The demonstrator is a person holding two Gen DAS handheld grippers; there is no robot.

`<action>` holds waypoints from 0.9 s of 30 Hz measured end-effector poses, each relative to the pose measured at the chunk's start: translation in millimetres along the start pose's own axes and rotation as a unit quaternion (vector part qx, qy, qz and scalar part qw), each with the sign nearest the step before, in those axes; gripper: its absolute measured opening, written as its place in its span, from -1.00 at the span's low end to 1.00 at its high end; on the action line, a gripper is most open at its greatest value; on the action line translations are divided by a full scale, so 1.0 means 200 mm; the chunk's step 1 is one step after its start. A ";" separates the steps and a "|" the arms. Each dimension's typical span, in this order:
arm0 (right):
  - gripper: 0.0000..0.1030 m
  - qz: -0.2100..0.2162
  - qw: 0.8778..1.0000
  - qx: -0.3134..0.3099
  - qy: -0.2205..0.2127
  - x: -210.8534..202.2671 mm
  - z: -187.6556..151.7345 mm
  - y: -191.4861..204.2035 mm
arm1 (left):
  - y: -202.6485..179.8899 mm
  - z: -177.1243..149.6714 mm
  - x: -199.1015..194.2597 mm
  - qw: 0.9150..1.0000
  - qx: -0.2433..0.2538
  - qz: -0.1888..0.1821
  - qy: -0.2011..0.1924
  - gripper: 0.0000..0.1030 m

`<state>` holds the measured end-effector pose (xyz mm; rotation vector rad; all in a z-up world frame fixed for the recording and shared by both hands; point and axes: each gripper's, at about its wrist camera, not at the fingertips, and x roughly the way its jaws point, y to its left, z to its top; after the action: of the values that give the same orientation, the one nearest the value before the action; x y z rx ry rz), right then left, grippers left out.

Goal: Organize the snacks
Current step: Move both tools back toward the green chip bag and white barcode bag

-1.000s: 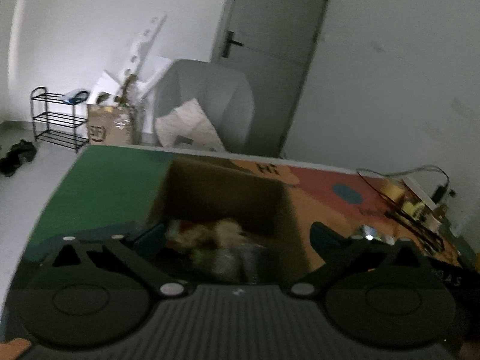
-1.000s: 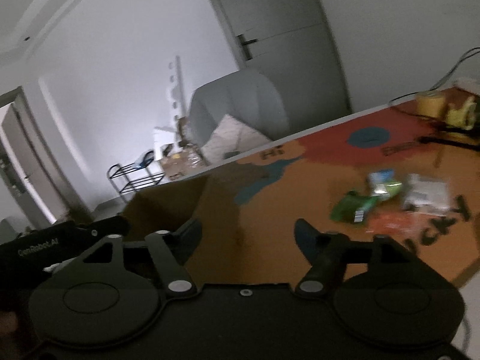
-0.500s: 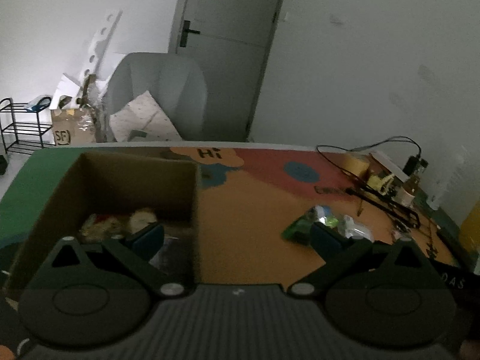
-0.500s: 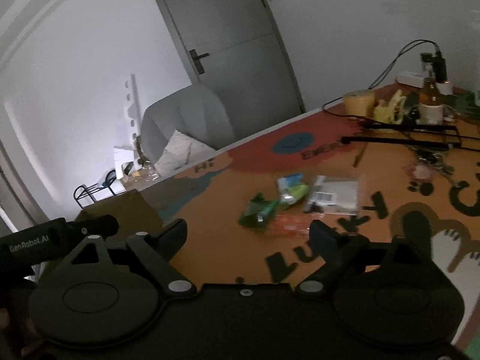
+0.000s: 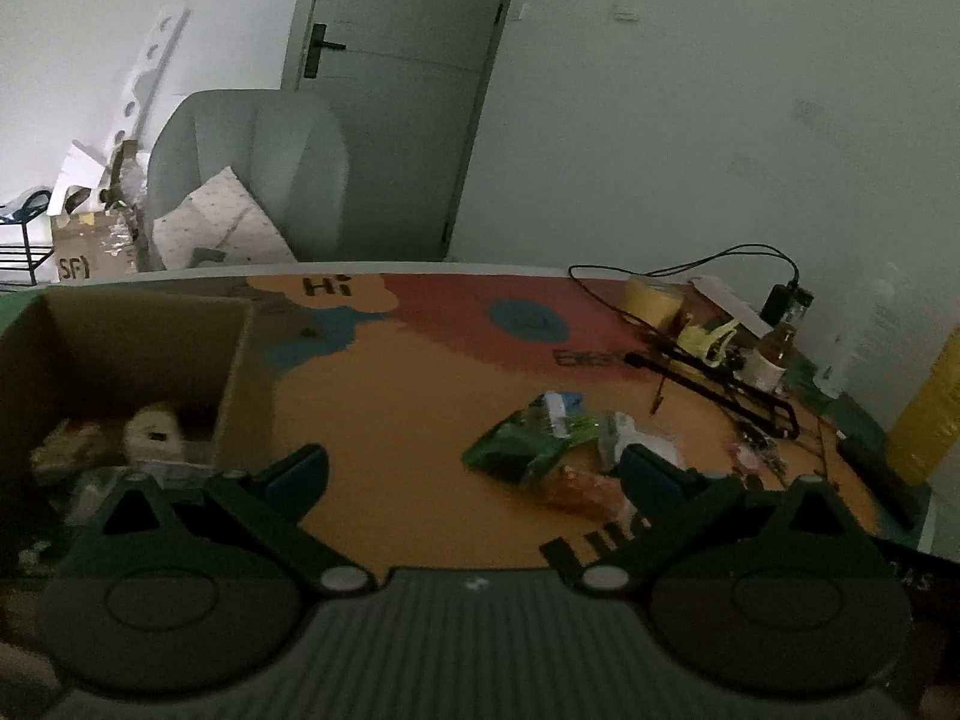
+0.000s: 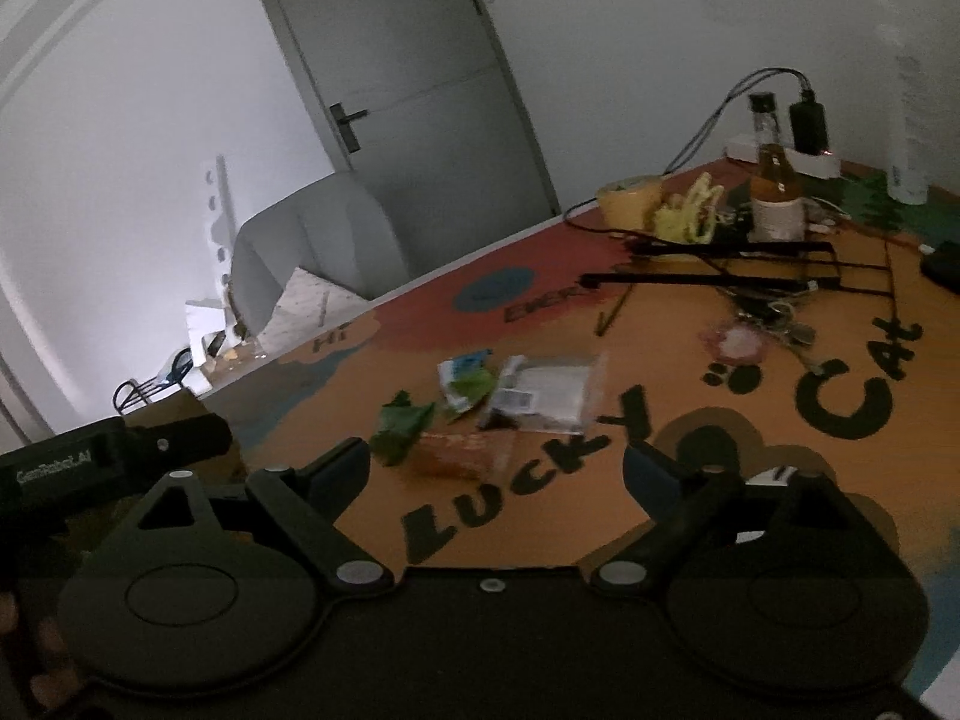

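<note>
An open cardboard box (image 5: 138,324) stands at the left of the colourful table mat, with several snacks (image 5: 150,432) lying inside. A loose pile rests mid-table: a green packet (image 5: 516,444) (image 6: 402,426), a blue-white packet (image 5: 558,408) (image 6: 465,375), a clear packet (image 6: 546,396) and an orange packet (image 6: 456,456) (image 5: 576,489). My left gripper (image 5: 474,468) is open and empty, just short of the pile with the box to its left. My right gripper (image 6: 498,465) is open wide and holds nothing; the orange packet lies on the mat just ahead of its left finger.
At the right of the table lie a black wire stand (image 6: 720,264), cables, a yellow tape roll (image 6: 630,204), a brown bottle (image 6: 774,192), keys (image 6: 774,324) and a tall yellow bottle (image 5: 927,414). A grey armchair (image 5: 252,168) stands beyond the far edge.
Both views have swung right, from the box to the snack pile. The box slid to the left edge of the left view. The right gripper's jaws spread wider.
</note>
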<state>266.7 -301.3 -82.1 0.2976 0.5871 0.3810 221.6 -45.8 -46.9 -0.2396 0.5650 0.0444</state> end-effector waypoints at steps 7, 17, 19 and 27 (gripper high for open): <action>0.73 0.001 1.000 0.014 0.001 0.06 0.02 -0.06 | -0.05 0.02 0.10 1.000 -0.001 -0.003 -0.006 0.98; 0.63 0.000 1.000 0.026 0.009 0.22 0.07 -0.09 | -0.10 0.03 0.27 1.000 -0.002 0.004 0.001 0.90; 0.59 0.001 1.000 0.027 0.013 0.25 0.08 -0.10 | -0.11 0.04 0.31 1.000 -0.003 0.005 0.008 0.89; 0.50 -0.007 0.999 0.036 0.025 0.38 0.10 -0.14 | -0.13 0.02 0.50 1.000 -0.002 0.009 0.028 0.72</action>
<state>344.8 -296.8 -113.4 0.3531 0.6530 0.3555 310.7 -72.9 -91.4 -0.2398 0.6223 0.0564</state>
